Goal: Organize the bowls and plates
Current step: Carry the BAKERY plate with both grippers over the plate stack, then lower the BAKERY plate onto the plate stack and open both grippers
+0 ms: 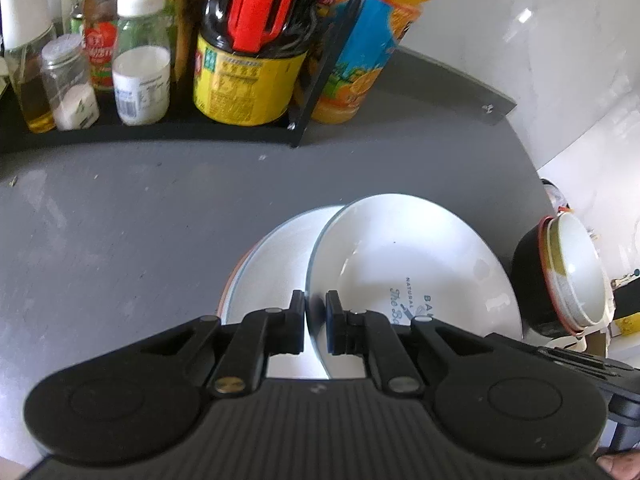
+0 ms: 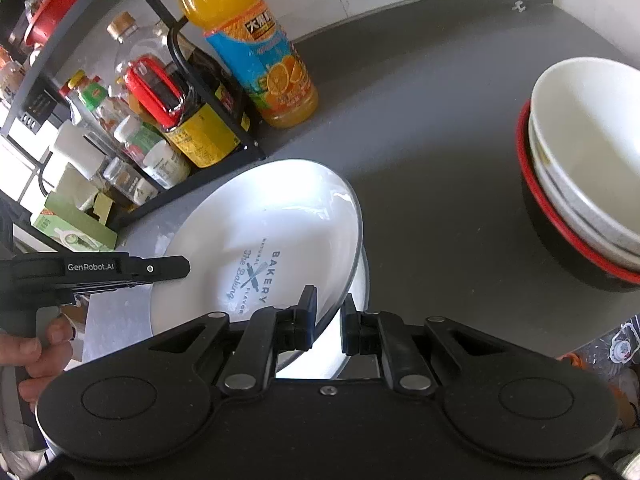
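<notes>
The left claw (image 1: 315,322) pinches the near rim of the printed plate (image 1: 416,264), its pads nearly together on the edge. The right claw (image 2: 327,322) straddles the same plate's (image 2: 260,248) rim at the opposite side, a narrow gap between its fingers; whether they press the rim cannot be told. The plate sits tilted over a second white plate (image 1: 276,264) on the grey table (image 1: 140,220). To the right stands a stack of bowls (image 2: 588,168), white ones nested in a black, red-rimmed one. Behind stands a black rack (image 1: 172,128) of bottles, with an orange juice bottle (image 2: 256,56) beside it. A hand (image 2: 36,354) grips the left tool's handle.
</notes>
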Available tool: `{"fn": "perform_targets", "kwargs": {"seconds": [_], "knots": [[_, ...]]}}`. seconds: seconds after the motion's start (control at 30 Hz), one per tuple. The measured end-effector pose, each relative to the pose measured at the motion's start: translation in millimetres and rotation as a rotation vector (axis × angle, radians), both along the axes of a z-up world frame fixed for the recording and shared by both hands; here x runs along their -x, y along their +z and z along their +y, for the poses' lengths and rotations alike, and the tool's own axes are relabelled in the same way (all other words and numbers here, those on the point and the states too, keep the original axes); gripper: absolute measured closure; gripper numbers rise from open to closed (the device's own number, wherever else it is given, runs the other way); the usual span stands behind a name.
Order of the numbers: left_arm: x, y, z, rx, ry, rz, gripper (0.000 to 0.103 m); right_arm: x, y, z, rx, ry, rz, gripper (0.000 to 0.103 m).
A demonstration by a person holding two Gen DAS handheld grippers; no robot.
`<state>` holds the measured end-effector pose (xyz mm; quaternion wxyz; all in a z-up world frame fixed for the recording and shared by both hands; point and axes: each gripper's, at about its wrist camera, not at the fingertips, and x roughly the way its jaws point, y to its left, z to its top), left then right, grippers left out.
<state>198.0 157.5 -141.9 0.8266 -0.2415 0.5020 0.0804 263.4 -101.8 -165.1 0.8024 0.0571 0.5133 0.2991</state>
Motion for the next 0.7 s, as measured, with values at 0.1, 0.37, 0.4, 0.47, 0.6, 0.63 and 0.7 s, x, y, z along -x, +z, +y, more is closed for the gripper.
{"fn": "perform_targets", "kwargs": {"seconds": [0.1,0.37,0.4,0.47,0.6,0.63,0.7], "knots": [[2,-3,1,-0.006,0.001,0.013,0.095,2,-3,3,0.007,0.009,0.007,0.091],[3,-15,6,-0.029,0.007,0.051,0.094,4,-11,13,0.035,0.042,0.028,0.091],[3,-17,6,-0.033,0.008,0.060,0.094,4,-12,15,0.040,0.047,0.031,0.091],[2,-21,7,-0.035,0.008,0.076,0.093,4,-15,17,0.050,0.051,0.038,0.091],[2,-26,8,-0.046,0.002,0.084,0.093,4,-18,19,0.057,0.056,0.037,0.091],[1,-26,8,-0.048,-0.001,0.084,0.093,3,-18,20,0.058,0.057,0.037,0.091],[0,-27,8,-0.052,-0.008,0.086,0.092,2,-19,20,0.059,0.057,0.038,0.091]]}}
